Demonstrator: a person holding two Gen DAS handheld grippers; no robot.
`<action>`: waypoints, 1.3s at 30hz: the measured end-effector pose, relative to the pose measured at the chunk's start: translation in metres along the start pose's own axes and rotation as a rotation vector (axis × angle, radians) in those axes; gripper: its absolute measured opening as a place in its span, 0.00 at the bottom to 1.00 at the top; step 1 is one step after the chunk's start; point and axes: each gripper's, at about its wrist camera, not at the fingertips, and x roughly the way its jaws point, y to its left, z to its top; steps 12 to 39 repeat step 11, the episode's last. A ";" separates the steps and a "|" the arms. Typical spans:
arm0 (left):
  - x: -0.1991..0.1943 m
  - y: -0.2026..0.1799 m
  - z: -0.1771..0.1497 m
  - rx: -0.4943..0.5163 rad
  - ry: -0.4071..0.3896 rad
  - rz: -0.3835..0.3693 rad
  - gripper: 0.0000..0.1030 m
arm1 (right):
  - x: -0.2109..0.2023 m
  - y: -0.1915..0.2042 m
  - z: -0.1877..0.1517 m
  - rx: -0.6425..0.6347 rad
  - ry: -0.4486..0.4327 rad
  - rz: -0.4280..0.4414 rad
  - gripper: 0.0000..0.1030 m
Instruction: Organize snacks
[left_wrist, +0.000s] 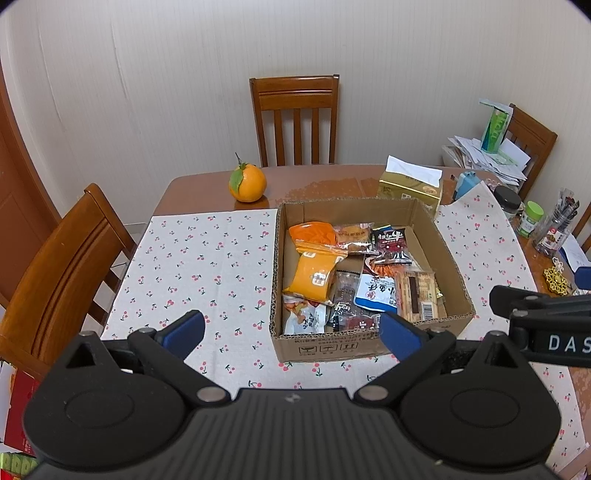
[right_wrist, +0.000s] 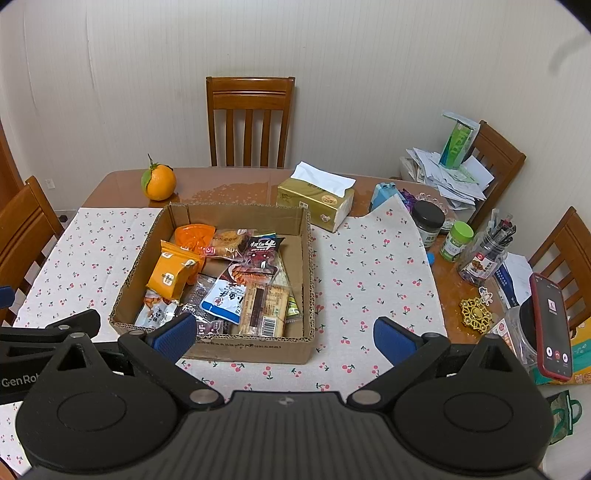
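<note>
An open cardboard box (left_wrist: 452, 258) (right_wrist: 308, 236) sits on the cherry-print cloth (left_wrist: 207, 258) (right_wrist: 369, 280). It holds several snack packets, among them an orange packet (left_wrist: 314, 277) (right_wrist: 171, 273), a blue-and-white packet (left_wrist: 376, 293) (right_wrist: 223, 299) and a brown barcode packet (left_wrist: 419, 295) (right_wrist: 264, 308). My left gripper (left_wrist: 291, 334) is open and empty, held above the box's near left corner. My right gripper (right_wrist: 284, 338) is open and empty, above the box's near right corner. Part of the right gripper also shows in the left wrist view (left_wrist: 535, 314).
An orange with a leaf (left_wrist: 247, 182) (right_wrist: 159, 182) and a gold tissue box (left_wrist: 410, 184) (right_wrist: 316, 199) stand behind the box. Jars, a pen jar (right_wrist: 484, 254), papers (right_wrist: 443, 173) and a red phone (right_wrist: 550, 325) crowd the right side. Wooden chairs (left_wrist: 295, 118) surround the table.
</note>
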 end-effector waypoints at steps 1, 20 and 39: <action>0.000 0.000 0.000 -0.001 0.002 -0.001 0.97 | 0.000 0.000 0.000 -0.001 0.000 0.000 1.00; 0.003 0.003 -0.003 -0.013 0.013 -0.012 0.97 | 0.002 0.000 -0.001 -0.003 0.002 0.010 1.00; 0.003 0.003 -0.003 -0.013 0.013 -0.012 0.97 | 0.002 0.000 -0.001 -0.003 0.002 0.010 1.00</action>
